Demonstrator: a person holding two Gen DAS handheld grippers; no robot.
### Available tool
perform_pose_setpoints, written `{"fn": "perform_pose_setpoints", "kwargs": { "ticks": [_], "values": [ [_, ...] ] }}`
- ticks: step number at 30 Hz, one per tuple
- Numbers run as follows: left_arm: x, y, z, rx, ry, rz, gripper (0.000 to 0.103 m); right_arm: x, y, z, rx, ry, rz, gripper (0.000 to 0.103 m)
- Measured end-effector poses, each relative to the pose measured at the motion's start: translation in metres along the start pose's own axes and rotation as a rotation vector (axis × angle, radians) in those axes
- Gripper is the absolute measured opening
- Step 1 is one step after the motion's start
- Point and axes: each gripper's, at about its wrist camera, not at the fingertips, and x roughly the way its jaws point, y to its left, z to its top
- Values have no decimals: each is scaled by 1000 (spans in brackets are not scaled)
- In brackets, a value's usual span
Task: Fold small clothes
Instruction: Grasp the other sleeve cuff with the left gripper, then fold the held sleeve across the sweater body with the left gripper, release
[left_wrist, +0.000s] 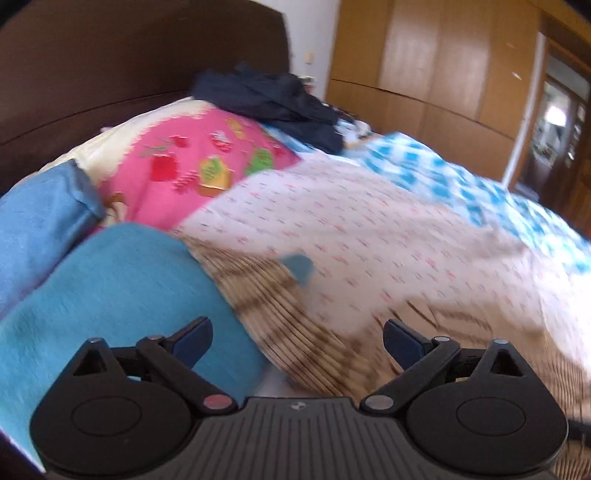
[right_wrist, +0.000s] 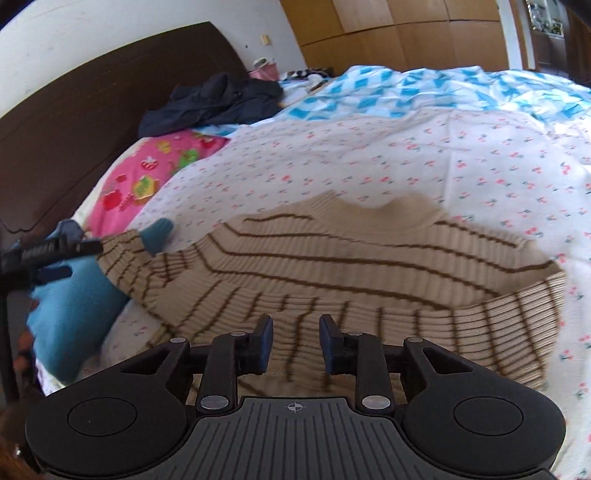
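Observation:
A beige knit sweater (right_wrist: 332, 266) with thin brown stripes lies spread on the floral sheet (right_wrist: 406, 155); in the left wrist view it shows blurred (left_wrist: 266, 295). My right gripper (right_wrist: 297, 343) hovers over the sweater's near hem, open by a narrow gap, with nothing between its pads. My left gripper (left_wrist: 297, 339) is open wide and empty over the sweater's left edge. In the right wrist view the left gripper (right_wrist: 74, 258) sits at the far left, by the sleeve end (right_wrist: 118, 251). A teal cloth (left_wrist: 122, 295) lies beside the sweater, and a small teal piece (right_wrist: 159, 232) rests by the sleeve.
A pink printed pillow (left_wrist: 192, 162) and a blue folded item (left_wrist: 40, 229) lie near the dark headboard (left_wrist: 110, 66). Dark clothes (right_wrist: 214, 99) are piled at the back. A blue checked quilt (right_wrist: 461, 88) covers the far side. Wooden wardrobes (left_wrist: 443, 66) stand behind.

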Motion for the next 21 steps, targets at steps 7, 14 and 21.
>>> {"fn": "perform_pose_setpoints", "kwargs": {
  "ticks": [7,14,21],
  "values": [
    [60,73,42,-325,114,-93,78,15,27,2,-42,27,51,27],
    [84,75,41,-390,98,-113,78,30,33,5,-20,41,76,28],
    [106,72,43,-425,135,-98,26,28,34,5,-9,33,74,28]
  ]
}}
